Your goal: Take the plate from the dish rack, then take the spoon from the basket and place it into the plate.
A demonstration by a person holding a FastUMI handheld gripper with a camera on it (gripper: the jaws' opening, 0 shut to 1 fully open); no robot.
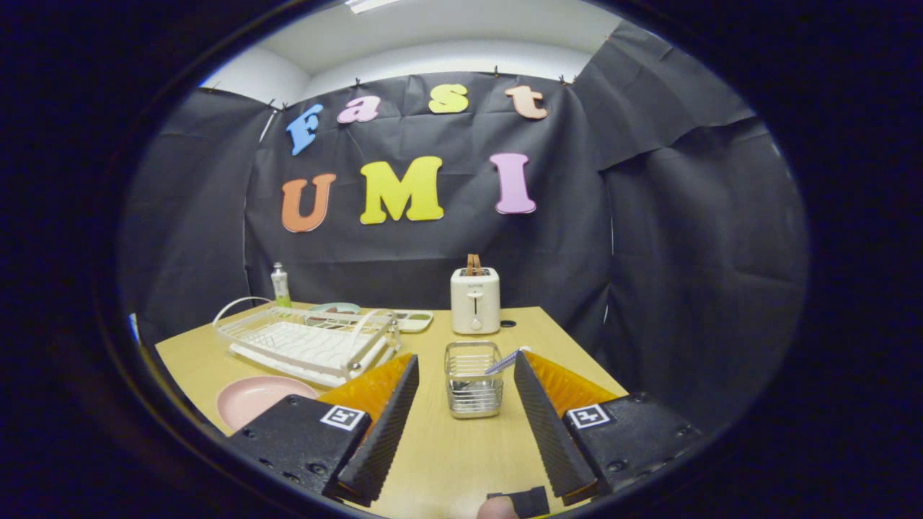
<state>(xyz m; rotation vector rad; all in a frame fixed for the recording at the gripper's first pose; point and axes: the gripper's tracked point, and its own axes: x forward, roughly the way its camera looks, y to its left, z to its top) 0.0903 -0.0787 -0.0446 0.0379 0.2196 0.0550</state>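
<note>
A pink plate lies flat on the wooden table, in front of the white dish rack and just left of my left finger. A small wire basket stands straight ahead of the fingers, centred between them. A spoon leans in the basket, its pale striped handle sticking out over the right rim. My gripper is open, its fingers spread wide on either side of the basket and short of it, with nothing between them.
A white toaster stands at the back of the table beyond the basket. A small green-and-white bottle and a pale tray sit behind the rack. The table's right edge runs close past my right finger.
</note>
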